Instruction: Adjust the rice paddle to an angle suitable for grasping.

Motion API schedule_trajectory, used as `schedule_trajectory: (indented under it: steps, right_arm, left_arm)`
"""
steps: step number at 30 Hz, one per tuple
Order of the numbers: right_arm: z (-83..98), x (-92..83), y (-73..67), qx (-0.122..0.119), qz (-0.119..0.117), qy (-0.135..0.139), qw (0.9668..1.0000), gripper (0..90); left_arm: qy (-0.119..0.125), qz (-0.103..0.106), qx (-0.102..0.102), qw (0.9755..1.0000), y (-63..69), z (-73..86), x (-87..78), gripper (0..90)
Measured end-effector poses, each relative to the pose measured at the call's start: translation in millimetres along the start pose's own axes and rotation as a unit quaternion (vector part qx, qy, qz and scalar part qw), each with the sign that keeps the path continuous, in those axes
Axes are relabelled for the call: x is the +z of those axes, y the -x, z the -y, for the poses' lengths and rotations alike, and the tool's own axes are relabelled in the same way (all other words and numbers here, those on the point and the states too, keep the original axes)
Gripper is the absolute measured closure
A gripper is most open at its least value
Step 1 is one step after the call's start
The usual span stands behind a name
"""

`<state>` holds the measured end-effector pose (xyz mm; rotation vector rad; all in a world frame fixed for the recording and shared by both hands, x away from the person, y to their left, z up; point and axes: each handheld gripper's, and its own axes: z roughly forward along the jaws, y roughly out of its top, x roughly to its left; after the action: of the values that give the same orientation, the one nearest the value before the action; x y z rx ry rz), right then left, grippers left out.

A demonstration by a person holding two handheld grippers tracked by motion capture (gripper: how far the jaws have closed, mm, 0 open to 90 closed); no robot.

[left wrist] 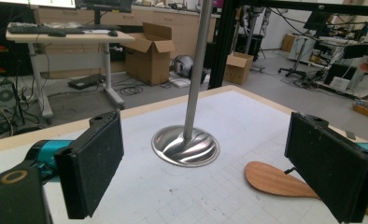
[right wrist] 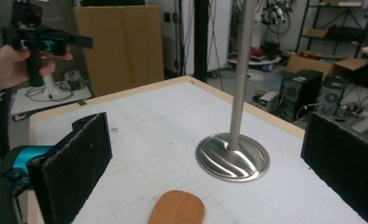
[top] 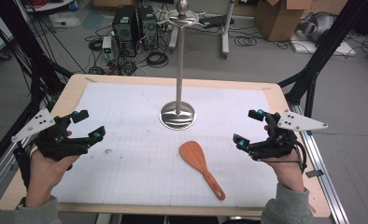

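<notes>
An orange-brown wooden rice paddle [top: 201,167] lies flat on the white gridded mat [top: 140,154], its handle pointing toward the near right. Behind it stands a metal stand [top: 178,112] with a round shiny base, a tall pole and hooks at the top. My left gripper [top: 88,125] hovers over the mat's left side, jaws wide apart and empty. On the right side my right gripper [top: 249,127] is held open and empty too. The paddle blade [left wrist: 271,178] and stand base [left wrist: 186,146] sit between the left jaws' lines of sight; the paddle blade [right wrist: 177,208] and base [right wrist: 232,158] lie ahead of the right jaws.
The wooden table [top: 74,91] borders the mat on all sides. Black frame legs [top: 320,51] rise at both far corners. Computers [top: 134,25], cables and cardboard boxes [top: 278,18] stand on the floor beyond. The other hand with its gripper [right wrist: 42,39] is at upper left in the right gripper view.
</notes>
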<state>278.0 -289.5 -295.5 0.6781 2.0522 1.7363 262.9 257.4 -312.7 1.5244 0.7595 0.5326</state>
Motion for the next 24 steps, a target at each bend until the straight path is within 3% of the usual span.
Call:
schedule_trajectory:
  steps: [6, 10, 16, 17, 20, 23, 24]
  right_arm:
    - [-0.4, 7.6, -5.8, -0.021, -0.016, -0.002, 0.9996, 0.5]
    - [0.8, 12.3, -7.8, -0.022, -0.019, -0.012, 0.9995, 0.7]
    - [5.9, 18.1, -7.7, -0.016, -0.034, -0.025, 0.999, 16.0]
    - [8.5, 20.8, -7.9, -0.001, -0.042, -0.031, 0.9986, 20.5]
    - [10.6, 23.5, -8.8, 0.0, -0.049, -0.039, 0.9981, 27.2]
    - [13.8, 27.1, -12.0, -0.01, -0.05, -0.038, 0.998, 45.0]
    - [13.8, 27.1, -12.0, -0.01, -0.05, -0.038, 0.998, 45.0]
  left_arm:
    - [-0.004, 0.0, 0.001, 1.0, 1.4, 1.2, 2.7, 12.2]
    - [-0.006, 0.002, 0.004, 1.0, 2.3, 1.6, 4.3, 12.2]
    - [-0.011, 0.002, 0.004, 0.9999, 2.6, 2.8, 6.8, 12.2]
    - [-0.011, 0.003, 0.002, 0.9999, 2.5, 3.3, 7.4, 12.1]
    - [-0.012, 0.005, 0.002, 0.9999, 2.7, 3.6, 8.2, 12.2]
    - [-0.012, 0.009, 0.002, 0.9999, 4.0, 3.9, 9.9, 12.2]
    - [-0.014, 0.01, 0.004, 0.9998, 4.1, 3.9, 10.3, 12.2]
